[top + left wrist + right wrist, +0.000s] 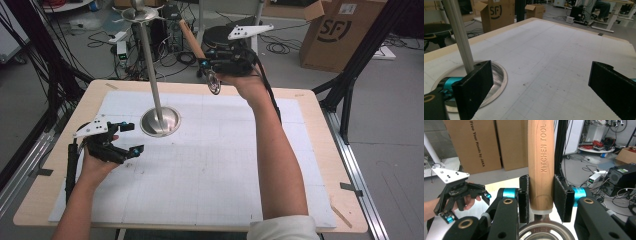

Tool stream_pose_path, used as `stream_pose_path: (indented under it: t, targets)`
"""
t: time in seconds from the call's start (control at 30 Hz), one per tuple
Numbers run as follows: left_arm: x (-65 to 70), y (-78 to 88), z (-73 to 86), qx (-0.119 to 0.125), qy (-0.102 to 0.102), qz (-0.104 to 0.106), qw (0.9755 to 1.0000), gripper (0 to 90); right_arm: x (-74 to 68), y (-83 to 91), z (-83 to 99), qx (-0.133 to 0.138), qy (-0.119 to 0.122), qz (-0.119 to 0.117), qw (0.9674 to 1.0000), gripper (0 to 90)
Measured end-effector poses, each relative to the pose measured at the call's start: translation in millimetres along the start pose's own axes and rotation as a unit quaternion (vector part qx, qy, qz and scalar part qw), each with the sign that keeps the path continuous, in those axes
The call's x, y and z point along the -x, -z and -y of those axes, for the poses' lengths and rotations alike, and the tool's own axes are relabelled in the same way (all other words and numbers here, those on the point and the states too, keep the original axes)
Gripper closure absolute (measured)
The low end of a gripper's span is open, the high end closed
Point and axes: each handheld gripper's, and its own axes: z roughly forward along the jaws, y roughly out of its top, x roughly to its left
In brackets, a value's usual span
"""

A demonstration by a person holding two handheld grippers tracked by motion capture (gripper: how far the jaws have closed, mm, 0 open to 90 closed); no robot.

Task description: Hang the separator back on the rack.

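Your right gripper (212, 67) is up in the air over the far edge of the table (320, 150), jaws clamped on the wooden handle of the kitchen tool (540, 165), its metal head hanging just below the pads. Your left gripper (127, 137) sits low at the near left, jaws wide apart on nothing, just beside the round base of the metal stand (160, 121). The pole rises between your hands, with open mat on the right.

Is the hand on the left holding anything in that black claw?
No: the left gripper has its jaws spread wide with nothing between them, resting beside the round base of the metal stand.
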Motion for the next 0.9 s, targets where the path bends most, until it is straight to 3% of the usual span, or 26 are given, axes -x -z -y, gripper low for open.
stream_pose_path:
  t: [0.5,0.9]
  targets:
    - [-1.6,1.7,0.3,0.003,0.004,-0.003,1.0000,6.4,2.4,-31.3,-18.3,-0.005,0.005,-0.002,1.0000,67.9]
    - [-3.6,4.4,1.7,0.005,0.006,-0.004,1.0000,6.4,2.9,-39.6,-18.3,-0.004,-0.003,-0.007,1.0000,68.0]
